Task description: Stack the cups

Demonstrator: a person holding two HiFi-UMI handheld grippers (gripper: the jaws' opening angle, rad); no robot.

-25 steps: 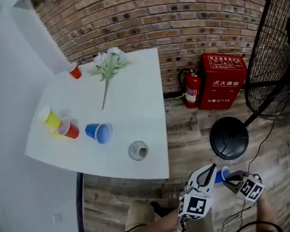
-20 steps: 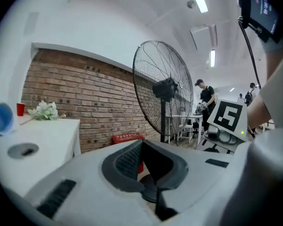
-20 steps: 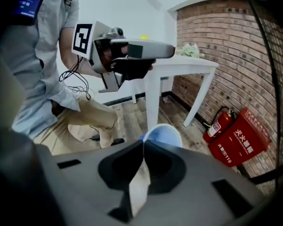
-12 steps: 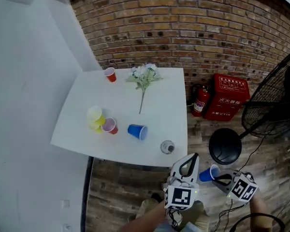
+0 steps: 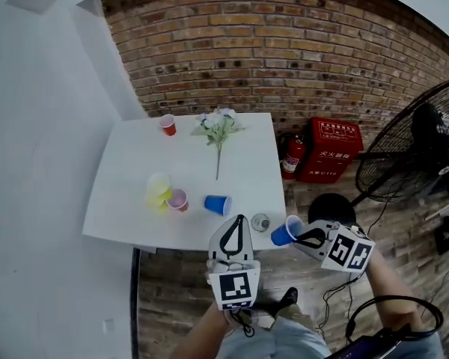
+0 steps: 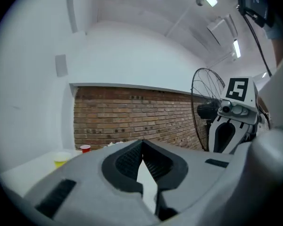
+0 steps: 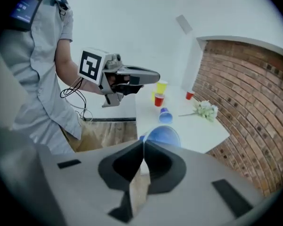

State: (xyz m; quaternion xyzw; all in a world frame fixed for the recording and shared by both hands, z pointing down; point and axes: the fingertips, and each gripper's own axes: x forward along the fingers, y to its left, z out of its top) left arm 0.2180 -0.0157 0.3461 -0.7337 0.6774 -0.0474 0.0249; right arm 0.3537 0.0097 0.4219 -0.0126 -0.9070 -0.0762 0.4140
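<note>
1. Head view, tongs: the left tongs (image 5: 235, 229) are pressed together and empty, and hang over the table's near edge. The right tongs (image 5: 302, 237) pinch the rim of the held blue cup (image 5: 283, 233). That cup is tilted and off the table, just beyond its near right corner, above the wooden floor (image 5: 179, 305).
2. Head view, white table (image 5: 127, 170):
   - The yellow cup (image 5: 158, 186) and the red cup with pale inside (image 5: 178, 199) lie touching near the left front.
   - The lying blue cup (image 5: 218, 204) is on its side just right of them.
   - A small round grey object (image 5: 260, 221) sits at the near right corner.
   - The far red cup (image 5: 167, 124) stands upright at the back edge, with the white flowers (image 5: 218, 124) beside it.
3. Head view, surroundings: brick wall (image 5: 284, 51), fire extinguisher (image 5: 289, 155), red box (image 5: 329, 149), fan (image 5: 415, 148).
4. Left gripper view: my jaws meet at the tips with nothing between them. Beyond them are the yellow cup, the far red cup, the brick wall and the fan, with the right tongs at the right.
5. Right gripper view: my jaws are closed on the rim of the held blue cup, whose mouth shows just past the tips. The left tongs hang above the table edge, and the other cups and the flowers are on the table beyond.
</note>
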